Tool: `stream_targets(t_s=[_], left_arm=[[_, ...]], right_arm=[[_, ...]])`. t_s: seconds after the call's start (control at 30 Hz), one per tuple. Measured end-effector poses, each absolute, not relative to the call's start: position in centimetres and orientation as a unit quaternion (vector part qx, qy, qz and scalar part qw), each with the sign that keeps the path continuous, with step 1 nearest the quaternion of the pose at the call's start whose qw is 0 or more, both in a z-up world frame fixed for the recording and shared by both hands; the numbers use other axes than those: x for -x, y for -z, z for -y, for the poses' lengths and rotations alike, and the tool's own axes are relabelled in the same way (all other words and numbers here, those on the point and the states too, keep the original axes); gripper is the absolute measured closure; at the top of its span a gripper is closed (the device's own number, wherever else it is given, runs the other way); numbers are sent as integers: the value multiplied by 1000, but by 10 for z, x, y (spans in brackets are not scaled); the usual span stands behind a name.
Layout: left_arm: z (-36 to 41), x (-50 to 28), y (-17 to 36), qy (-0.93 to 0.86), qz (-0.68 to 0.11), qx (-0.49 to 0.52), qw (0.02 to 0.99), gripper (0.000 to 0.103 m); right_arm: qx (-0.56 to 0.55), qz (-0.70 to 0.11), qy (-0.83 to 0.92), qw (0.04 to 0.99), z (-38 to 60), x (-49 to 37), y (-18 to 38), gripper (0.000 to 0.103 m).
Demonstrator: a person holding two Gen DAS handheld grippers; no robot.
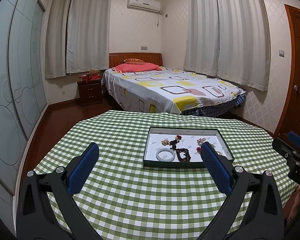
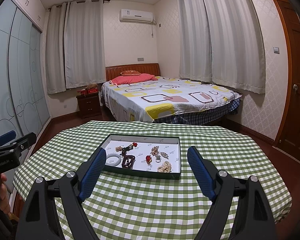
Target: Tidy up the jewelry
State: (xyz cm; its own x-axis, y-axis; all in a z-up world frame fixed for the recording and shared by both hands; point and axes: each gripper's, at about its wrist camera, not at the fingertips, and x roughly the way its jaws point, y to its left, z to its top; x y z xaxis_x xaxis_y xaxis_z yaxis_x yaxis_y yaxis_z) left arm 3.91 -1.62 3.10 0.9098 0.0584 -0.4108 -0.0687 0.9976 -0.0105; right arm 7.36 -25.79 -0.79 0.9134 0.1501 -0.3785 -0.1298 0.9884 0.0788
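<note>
A shallow dark green box (image 1: 187,164) (image 2: 142,172) with a white lining sits on the green checked tablecloth (image 1: 130,190) (image 2: 150,200). In it lie a pale jade bangle (image 1: 165,155) (image 2: 113,159), a dark red bead bracelet (image 1: 183,154) (image 2: 128,161), a red flower piece (image 2: 134,144), a red pendant (image 2: 148,158), a ring (image 2: 158,160) and pale bead clusters (image 2: 164,167). My left gripper (image 1: 150,150) is open and empty, held above the cloth in front of the box. My right gripper (image 2: 147,154) is open and empty, also short of the box.
The round table ends just past the box; beyond it stands a bed (image 1: 170,88) with a patterned sheet. A nightstand (image 1: 90,92) is at the back left, a glass wardrobe (image 1: 14,80) on the left, a wooden door (image 2: 296,80) on the right.
</note>
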Motion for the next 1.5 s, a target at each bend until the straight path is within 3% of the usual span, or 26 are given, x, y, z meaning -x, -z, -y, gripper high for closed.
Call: stream_targets(t_s=[1.5], left_arm=[[22,-39,-26,-22,-216,1,976,4]], right_arm=[[-26,-202,-74,976,254,-73,12,22]])
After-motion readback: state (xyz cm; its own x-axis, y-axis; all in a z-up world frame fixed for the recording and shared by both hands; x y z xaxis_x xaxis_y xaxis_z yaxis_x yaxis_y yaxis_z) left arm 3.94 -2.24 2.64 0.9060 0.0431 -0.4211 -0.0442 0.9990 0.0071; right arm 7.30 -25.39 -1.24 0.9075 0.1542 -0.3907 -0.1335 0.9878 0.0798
